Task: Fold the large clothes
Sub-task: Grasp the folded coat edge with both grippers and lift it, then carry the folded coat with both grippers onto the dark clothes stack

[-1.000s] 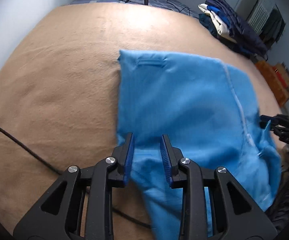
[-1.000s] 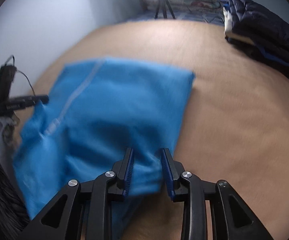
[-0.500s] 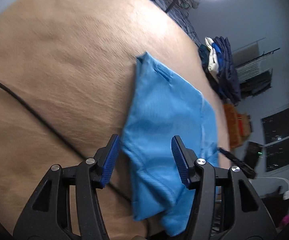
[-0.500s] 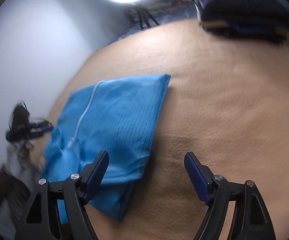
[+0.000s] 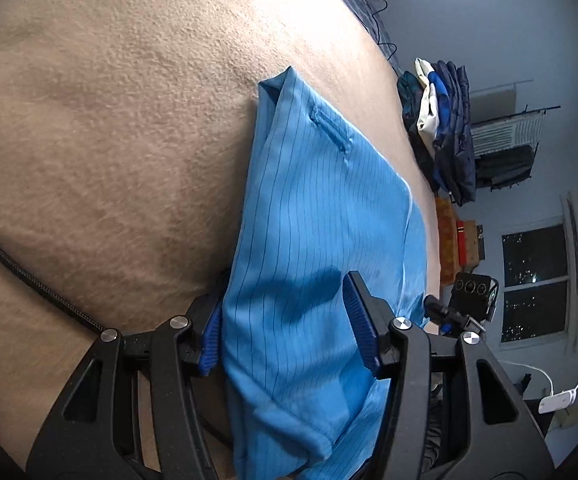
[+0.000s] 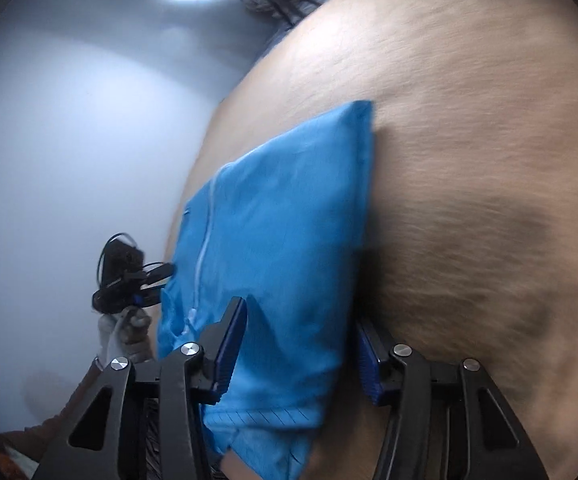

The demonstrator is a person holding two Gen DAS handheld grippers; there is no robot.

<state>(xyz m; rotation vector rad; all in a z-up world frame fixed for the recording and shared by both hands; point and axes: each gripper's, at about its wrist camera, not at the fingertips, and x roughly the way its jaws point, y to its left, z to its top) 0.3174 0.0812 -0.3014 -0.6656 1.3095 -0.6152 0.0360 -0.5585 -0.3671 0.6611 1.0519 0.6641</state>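
The near end of the blue garment [image 5: 321, 240] ran past the bottom edge of the left wrist view, behind the left tongs [image 5: 285, 324]. One blue pad [image 5: 211, 336] was partly covered by the fabric edge. In the right wrist view the garment's lower corner was cut off the same way, and the tan blanket [image 6: 489, 200] was motion-blurred. The right tongs [image 6: 301, 344] straddled the fabric; pad contact could not be determined. The gloved hand [image 6: 123, 334] was blurred. The stacked clothes [image 5: 441, 132] were too small to identify.
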